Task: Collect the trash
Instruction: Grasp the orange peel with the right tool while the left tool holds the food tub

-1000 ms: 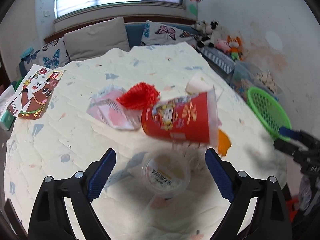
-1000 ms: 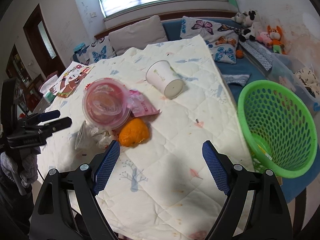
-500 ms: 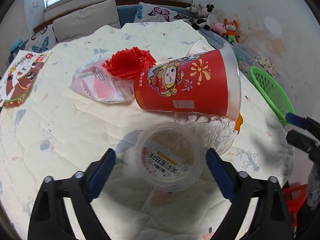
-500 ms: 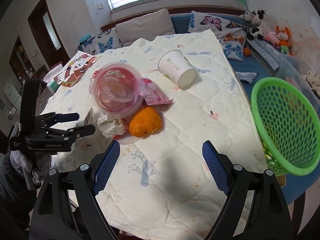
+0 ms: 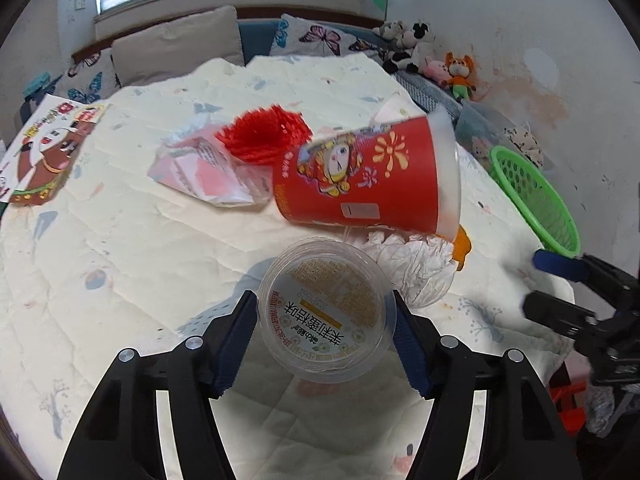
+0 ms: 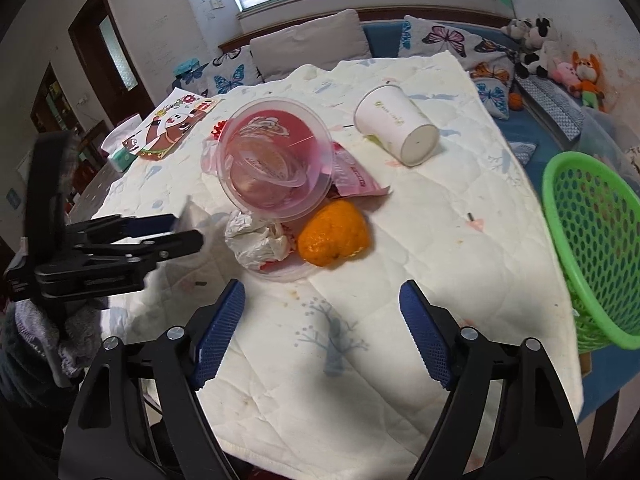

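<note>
Below, my left gripper (image 5: pixel 326 322) straddles a small clear tub (image 5: pixel 326 312) with a printed seal; its jaws have just been closing and now flank the tub's rim on both sides, though I cannot tell whether the pads already press it. My right gripper (image 6: pixel 322 330) hangs with jaws apart and nothing between them, having just narrowed a little, over a bare stretch of the quilted cover (image 6: pixel 400 280) near the bench's front edge.

Open room lies on that front stretch and along the right edge, where the green basket (image 6: pixel 592 240) stands beside the bench, its far wall cut off by the frame.

Just behind the tub lies a crumpled tissue (image 5: pixel 412 256), partly on a clear lid whose outline is hard to make out. A red cup (image 5: pixel 360 176) lies on its side behind it; through its clear lid the right wrist view shows only a reddish blur inside. An orange peel (image 6: pixel 334 234) touches the tissue. A red mesh (image 5: pixel 264 136) and a pink wrapper (image 5: pixel 200 168) lie behind the cup. A white paper cup (image 6: pixel 394 124) lies tipped, well apart.
</note>
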The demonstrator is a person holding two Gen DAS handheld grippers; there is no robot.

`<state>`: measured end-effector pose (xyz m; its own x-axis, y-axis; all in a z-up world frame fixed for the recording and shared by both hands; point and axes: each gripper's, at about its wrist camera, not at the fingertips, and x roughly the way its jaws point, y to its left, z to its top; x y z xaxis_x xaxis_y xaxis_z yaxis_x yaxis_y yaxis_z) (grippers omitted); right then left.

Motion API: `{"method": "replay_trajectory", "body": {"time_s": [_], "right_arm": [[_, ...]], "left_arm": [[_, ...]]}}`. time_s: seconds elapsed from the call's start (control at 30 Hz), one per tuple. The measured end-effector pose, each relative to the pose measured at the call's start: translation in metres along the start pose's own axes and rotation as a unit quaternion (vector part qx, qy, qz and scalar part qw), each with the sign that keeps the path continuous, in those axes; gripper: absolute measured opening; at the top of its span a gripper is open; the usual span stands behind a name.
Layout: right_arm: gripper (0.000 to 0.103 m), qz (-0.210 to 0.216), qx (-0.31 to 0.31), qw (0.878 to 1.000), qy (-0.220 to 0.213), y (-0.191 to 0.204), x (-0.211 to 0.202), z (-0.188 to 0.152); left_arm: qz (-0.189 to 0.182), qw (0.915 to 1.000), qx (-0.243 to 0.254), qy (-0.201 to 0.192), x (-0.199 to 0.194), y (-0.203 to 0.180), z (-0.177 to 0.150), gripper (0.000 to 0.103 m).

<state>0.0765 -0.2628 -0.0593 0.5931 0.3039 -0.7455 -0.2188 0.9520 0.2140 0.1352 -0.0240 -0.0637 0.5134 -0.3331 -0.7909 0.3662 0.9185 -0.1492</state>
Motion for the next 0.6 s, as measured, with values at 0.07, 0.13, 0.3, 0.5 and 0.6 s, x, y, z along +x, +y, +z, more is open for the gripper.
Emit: {"method": "replay_trajectory", "body": {"time_s": [0.07, 0.13, 0.3, 0.5, 0.6], "right_arm": [[0.074, -0.005, 0.0, 1.0, 0.003, -0.002, 0.007, 0.002], [0.072, -0.01, 0.002, 1.0, 0.007, -0.006, 0.015, 0.004], [0.069, -0.006, 0.004, 1.0, 0.019, -0.012, 0.033, 0.011], [0.066, -0.007, -0.021, 0.999, 0.024, -0.01, 0.049, 0.022], [0.063, -0.014, -0.033, 0.999, 0.029, -0.009, 0.057, 0.025]], "left_arm": [[0.001, 1.0, -0.003, -0.006, -0.008, 0.002, 0.0, 0.063], [0.005, 0.9999, -0.004, -0.011, -0.014, 0.004, 0.0, 0.063], [0.005, 0.9997, -0.016, -0.019, -0.025, 0.009, -0.002, 0.063], [0.007, 0.9995, -0.019, -0.023, -0.029, 0.012, -0.001, 0.063], [0.006, 0.9995, -0.02, -0.024, -0.029, 0.012, 0.0, 0.063]]}}
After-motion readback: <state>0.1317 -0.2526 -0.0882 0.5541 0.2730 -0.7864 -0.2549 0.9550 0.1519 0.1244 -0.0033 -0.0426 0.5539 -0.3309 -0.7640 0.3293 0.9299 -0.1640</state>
